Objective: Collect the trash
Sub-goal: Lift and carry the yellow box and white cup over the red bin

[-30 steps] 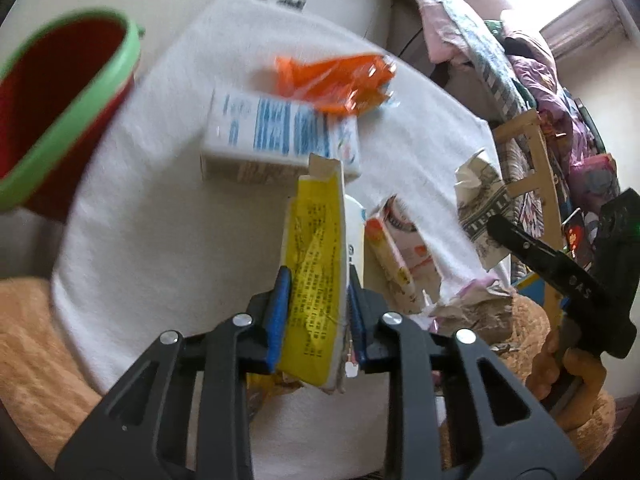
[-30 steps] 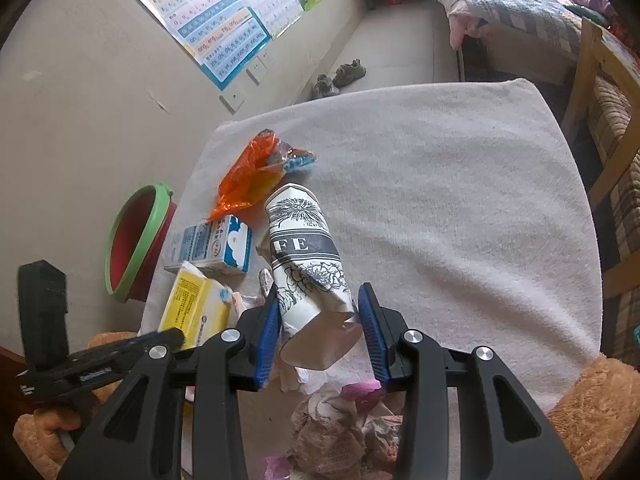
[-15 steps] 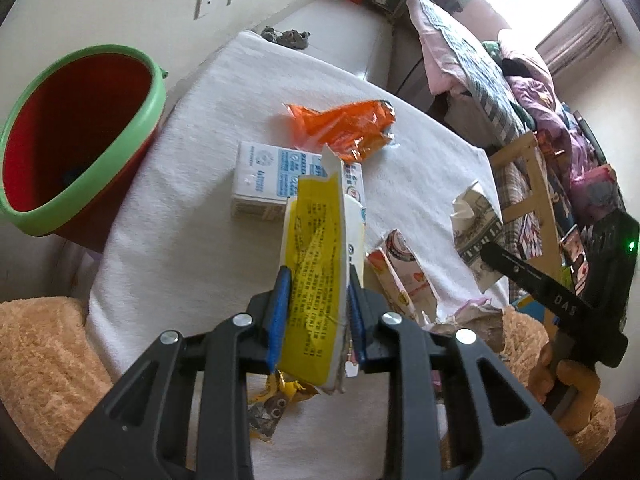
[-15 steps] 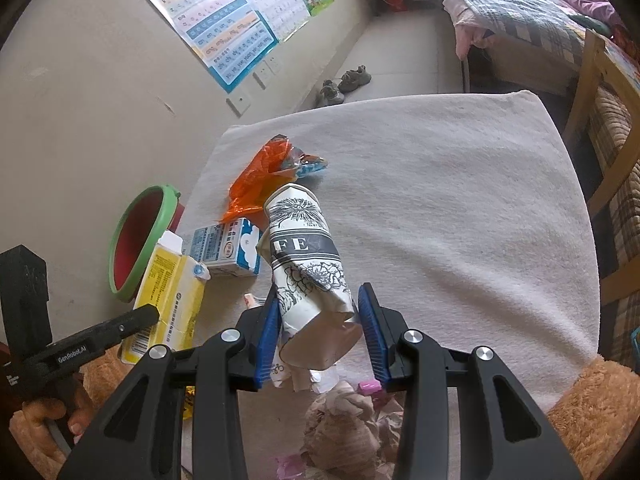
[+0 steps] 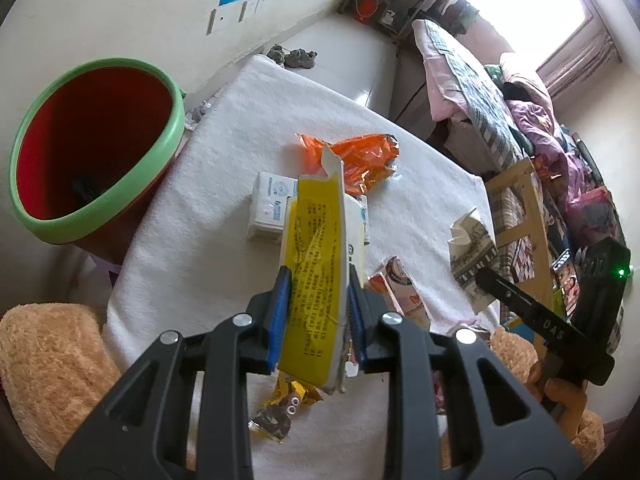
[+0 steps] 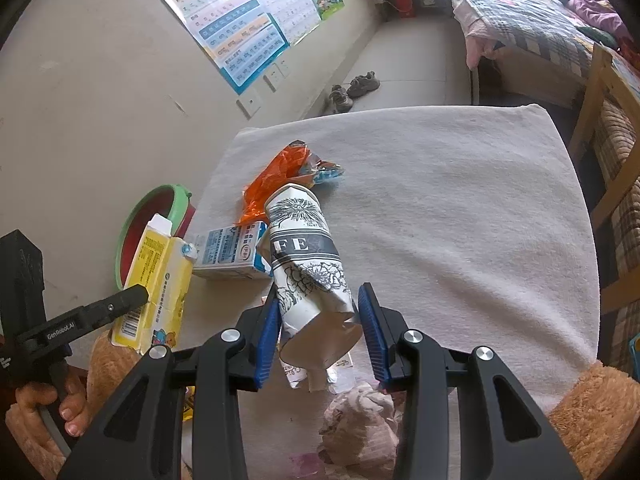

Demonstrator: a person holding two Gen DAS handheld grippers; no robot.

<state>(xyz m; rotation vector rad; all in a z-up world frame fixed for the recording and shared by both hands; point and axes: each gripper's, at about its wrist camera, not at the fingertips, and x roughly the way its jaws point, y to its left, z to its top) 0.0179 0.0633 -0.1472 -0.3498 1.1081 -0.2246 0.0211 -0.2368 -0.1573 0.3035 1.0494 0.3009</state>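
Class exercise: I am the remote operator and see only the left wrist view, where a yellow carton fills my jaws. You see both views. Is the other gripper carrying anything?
Observer: Yes. The right gripper is shut on a crushed paper cup with black flower print.
Operator: What does the side of my yellow carton look like?
Observer: In the right wrist view its white side panel carries a barcode near the bottom and a small cartoon bear.
Operator: Whose hand holds the left gripper?
Observer: A bare hand grips its handle at the lower left of the right wrist view.
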